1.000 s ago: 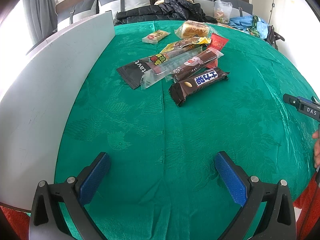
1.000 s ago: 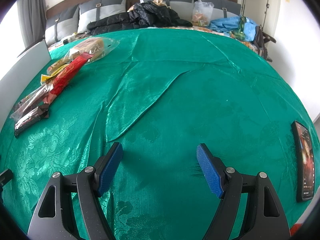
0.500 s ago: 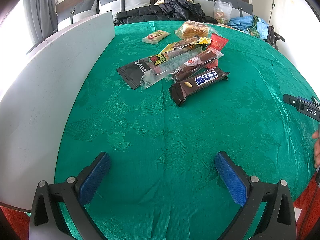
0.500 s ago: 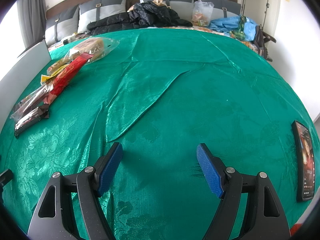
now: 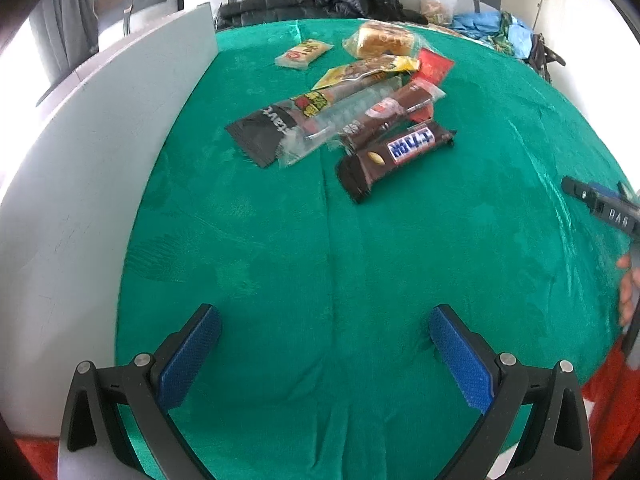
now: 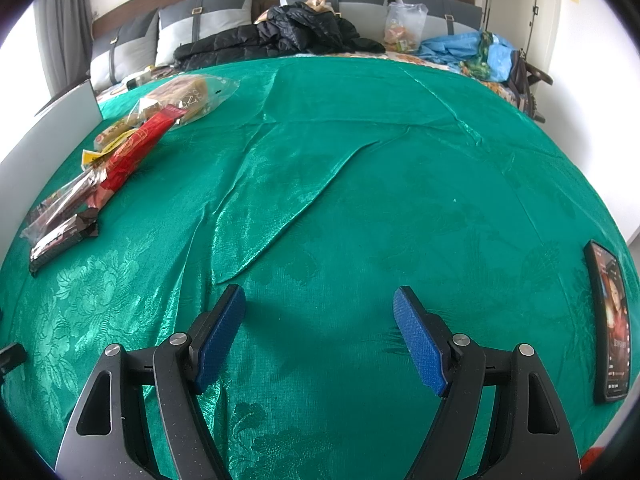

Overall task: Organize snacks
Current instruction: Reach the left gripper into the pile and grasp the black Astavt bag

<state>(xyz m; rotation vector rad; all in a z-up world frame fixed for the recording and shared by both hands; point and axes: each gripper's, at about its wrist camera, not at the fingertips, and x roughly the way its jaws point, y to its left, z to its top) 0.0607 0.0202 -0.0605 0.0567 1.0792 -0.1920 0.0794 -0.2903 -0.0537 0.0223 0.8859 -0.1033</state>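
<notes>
A heap of wrapped snacks lies on the green cloth (image 5: 360, 264): a brown bar with a blue label (image 5: 394, 157) nearest me, a dark red bar (image 5: 394, 110), a clear packet (image 5: 344, 120), a black wrapper (image 5: 264, 130), a yellow packet (image 5: 368, 70), a bagged bread (image 5: 382, 42) and a small yellow cake (image 5: 304, 54). My left gripper (image 5: 324, 320) hangs open over bare cloth, well short of the heap. My right gripper (image 6: 320, 300) is open too, empty, with the same snacks far to its left (image 6: 120, 156).
A white board (image 5: 80, 184) stands along the cloth's left side. A phone (image 6: 610, 328) lies at the right edge. Black jackets (image 6: 280, 36), a plastic bag and blue fabric sit at the far end. A person's hand (image 5: 628, 292) shows at the right.
The left wrist view has tilted slightly, so the snacks sit a little lower in its frame. The right gripper has kept still.
</notes>
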